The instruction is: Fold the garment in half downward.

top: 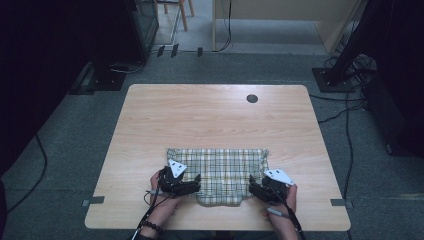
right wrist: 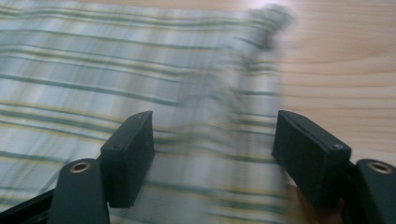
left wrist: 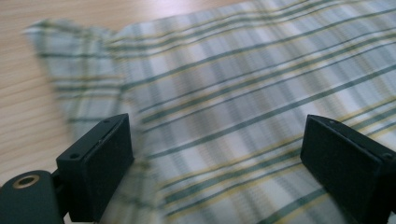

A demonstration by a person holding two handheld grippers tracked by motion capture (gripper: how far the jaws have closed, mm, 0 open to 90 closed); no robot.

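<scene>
A checked cloth (top: 220,175) is being straddled near the tabletop's (top: 210,115) front edge by the left gripper (top: 196,181) and right gripper (top: 253,184), jaws released.

Bare table (top: 210,115) beyond the checked cloth (top: 220,167) gives free passage; cloth alone lies between the hands

A light wooden bench (top: 215,115) with a round grey cable hole (top: 252,98) stands on grey carpet (top: 75,150); black cables (top: 345,130) trail right, wooden chair legs (top: 184,15) behind, dim light.
</scene>
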